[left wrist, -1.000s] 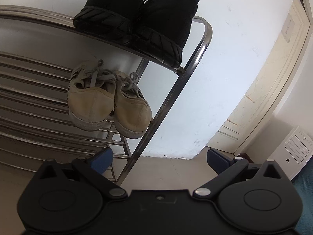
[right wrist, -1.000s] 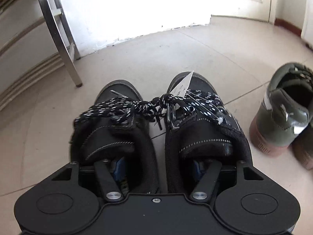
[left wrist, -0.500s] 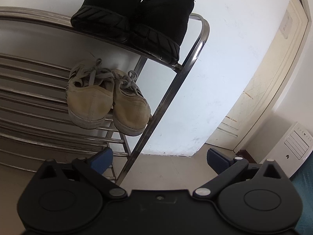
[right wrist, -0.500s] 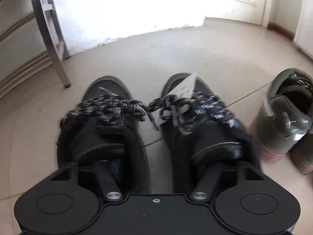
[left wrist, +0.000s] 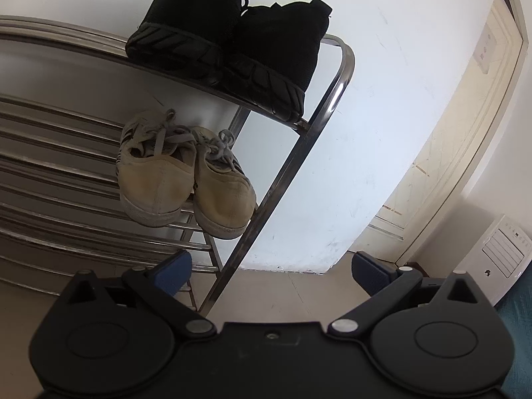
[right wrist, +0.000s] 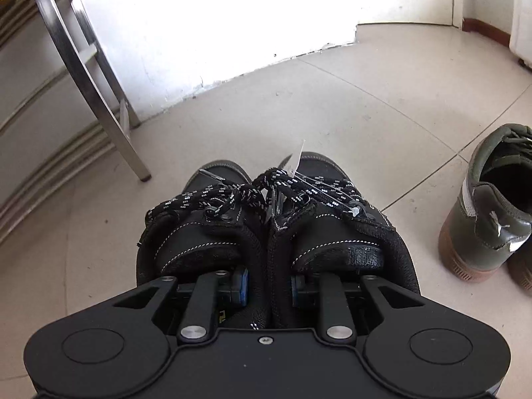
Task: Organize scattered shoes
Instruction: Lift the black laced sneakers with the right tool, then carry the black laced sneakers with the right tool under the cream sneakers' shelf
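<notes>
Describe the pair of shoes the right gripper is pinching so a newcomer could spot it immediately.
Start at the metal shoe rack and look at the tiled floor just beside its foot. The black boots sit there, inner collars pressed together between the right gripper fingers. Unlike the green sneaker nearby, they have black-and-white speckled laces and a paper tag.

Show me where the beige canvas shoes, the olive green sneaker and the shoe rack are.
beige canvas shoes (left wrist: 156,183): left wrist view, left shoe's toe.
olive green sneaker (right wrist: 485,232): right wrist view, heel.
shoe rack (left wrist: 327,106): left wrist view, side post.
</notes>
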A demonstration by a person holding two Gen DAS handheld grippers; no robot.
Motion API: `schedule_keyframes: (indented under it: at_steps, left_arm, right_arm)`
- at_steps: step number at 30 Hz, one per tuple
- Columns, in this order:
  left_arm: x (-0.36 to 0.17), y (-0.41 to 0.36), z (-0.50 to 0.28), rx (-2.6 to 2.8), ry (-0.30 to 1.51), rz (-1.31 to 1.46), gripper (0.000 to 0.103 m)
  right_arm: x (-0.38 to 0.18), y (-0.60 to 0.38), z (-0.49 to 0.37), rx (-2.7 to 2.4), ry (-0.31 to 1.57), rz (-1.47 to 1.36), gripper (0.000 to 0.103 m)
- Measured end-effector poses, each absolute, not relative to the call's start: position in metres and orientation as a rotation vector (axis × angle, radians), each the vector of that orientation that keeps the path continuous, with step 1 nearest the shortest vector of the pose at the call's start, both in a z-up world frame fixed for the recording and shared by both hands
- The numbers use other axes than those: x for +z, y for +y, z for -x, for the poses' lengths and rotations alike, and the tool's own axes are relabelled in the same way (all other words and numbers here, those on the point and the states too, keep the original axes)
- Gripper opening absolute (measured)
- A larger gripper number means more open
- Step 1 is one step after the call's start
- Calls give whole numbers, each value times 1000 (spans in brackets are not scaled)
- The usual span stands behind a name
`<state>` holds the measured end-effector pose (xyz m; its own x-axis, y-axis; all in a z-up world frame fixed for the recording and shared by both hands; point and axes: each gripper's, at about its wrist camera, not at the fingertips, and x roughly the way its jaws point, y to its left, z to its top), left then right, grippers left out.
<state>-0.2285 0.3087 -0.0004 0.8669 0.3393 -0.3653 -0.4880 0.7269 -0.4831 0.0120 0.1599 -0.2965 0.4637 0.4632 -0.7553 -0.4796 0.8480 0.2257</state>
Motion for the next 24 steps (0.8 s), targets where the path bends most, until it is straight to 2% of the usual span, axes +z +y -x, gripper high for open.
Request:
schedule_keyframes:
  at_steps: [10, 24]
  left_arm:
    - [2, 315, 238, 497, 226, 618, 103]
    - [10, 332, 270, 593, 134, 633, 103]
  right_arm:
    - [-257, 176, 10, 661, 888, -27, 21]
    - [-168, 216, 43, 883, 720, -25, 21]
